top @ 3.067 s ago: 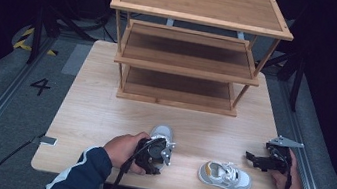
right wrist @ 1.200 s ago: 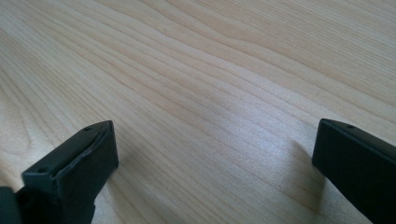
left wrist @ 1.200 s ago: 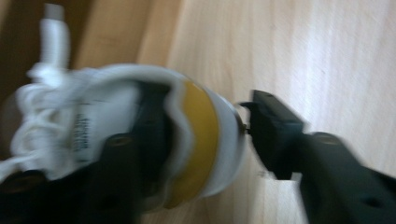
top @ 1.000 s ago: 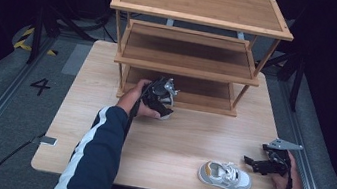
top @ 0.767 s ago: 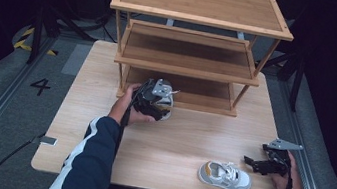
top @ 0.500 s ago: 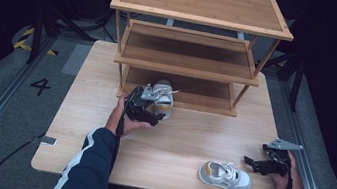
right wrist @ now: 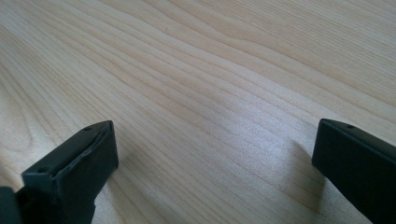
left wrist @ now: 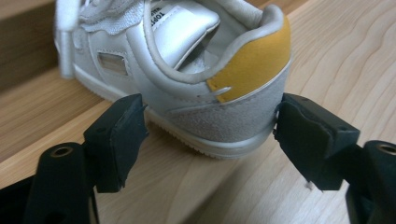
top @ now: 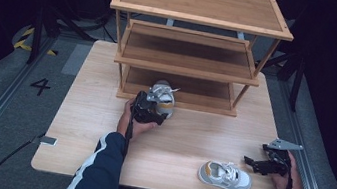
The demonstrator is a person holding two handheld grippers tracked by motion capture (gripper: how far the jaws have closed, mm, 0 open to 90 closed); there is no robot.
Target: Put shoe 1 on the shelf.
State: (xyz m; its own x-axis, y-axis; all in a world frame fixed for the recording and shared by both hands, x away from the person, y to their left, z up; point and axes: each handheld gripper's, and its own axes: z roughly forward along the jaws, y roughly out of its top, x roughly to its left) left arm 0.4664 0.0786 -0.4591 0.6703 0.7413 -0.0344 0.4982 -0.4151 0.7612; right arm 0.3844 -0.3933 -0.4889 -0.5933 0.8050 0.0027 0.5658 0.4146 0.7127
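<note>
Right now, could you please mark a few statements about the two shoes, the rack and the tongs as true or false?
1. The left tongs have a shoe's heel between their jaws. True.
2. That shoe lies on the rack's top shelf. False: it is at the front edge of the lowest shelf, heel toward the person.
3. The right tongs are shut on the second shoe. False: they are open over bare table, beside that shoe.
4. The second shoe rests on the table near its front edge. True.
5. The shoe at the left tongs has a yellow heel patch. True.
</note>
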